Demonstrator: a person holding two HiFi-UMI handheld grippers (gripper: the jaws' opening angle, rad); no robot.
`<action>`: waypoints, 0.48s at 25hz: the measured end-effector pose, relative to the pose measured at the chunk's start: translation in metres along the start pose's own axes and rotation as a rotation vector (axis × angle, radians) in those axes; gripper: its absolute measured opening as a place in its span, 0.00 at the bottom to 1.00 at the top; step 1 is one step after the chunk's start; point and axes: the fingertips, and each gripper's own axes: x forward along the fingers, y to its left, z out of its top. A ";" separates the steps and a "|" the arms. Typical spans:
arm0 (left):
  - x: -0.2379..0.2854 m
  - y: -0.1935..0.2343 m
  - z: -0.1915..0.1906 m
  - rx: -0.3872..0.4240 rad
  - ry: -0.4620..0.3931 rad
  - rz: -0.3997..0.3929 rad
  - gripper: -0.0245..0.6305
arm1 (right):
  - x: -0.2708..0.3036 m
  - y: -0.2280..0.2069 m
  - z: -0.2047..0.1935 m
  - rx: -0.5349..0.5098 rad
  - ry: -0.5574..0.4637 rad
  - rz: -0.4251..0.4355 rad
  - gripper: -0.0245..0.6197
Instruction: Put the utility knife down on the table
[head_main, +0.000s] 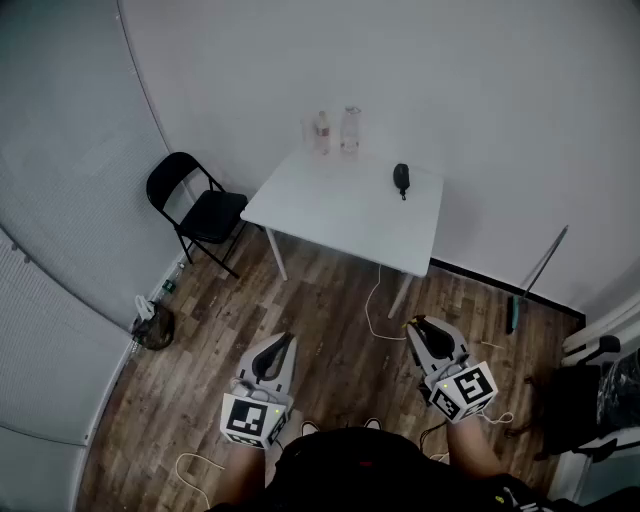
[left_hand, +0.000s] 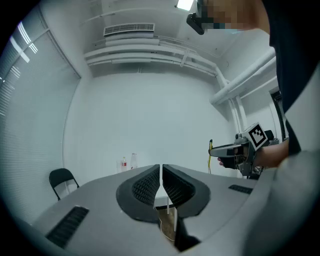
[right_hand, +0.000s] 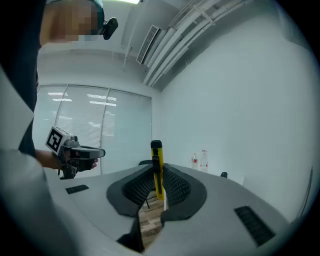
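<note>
Both grippers are held low and close to the person's body, side by side over the wooden floor (head_main: 335, 335) and pointing forward toward the table. The left gripper (head_main: 284, 343) sits on the left with its marker cube nearest the body; its jaws are pressed together along their whole length, with nothing between them. The right gripper (head_main: 418, 326) is angled slightly inward, and its jaws are clamped on the utility knife (right_hand: 157, 156). The knife has a slim yellow body with a black slider strip down its face and a black end. It stands upright between the ribbed pads, its black end projecting above the jaw tips. In the head view only a small yellow tip of it shows at the jaw ends. Well beyond the grippers stands the white table (head_main: 330, 210), carrying a small black object (head_main: 402, 178) near its right side and two bottles (head_main: 349, 130) at its far edge against the wall. A black folding chair (head_main: 198, 206) stands just left of the table.
</note>
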 end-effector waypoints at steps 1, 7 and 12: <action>0.000 0.001 -0.001 -0.003 0.002 0.001 0.09 | 0.000 0.001 0.000 -0.003 0.002 0.005 0.15; 0.002 0.000 -0.006 -0.029 0.001 -0.017 0.09 | 0.003 0.003 -0.003 -0.007 0.021 0.017 0.15; 0.005 -0.004 -0.019 -0.026 0.039 -0.053 0.09 | 0.007 0.006 -0.003 0.009 0.015 0.020 0.15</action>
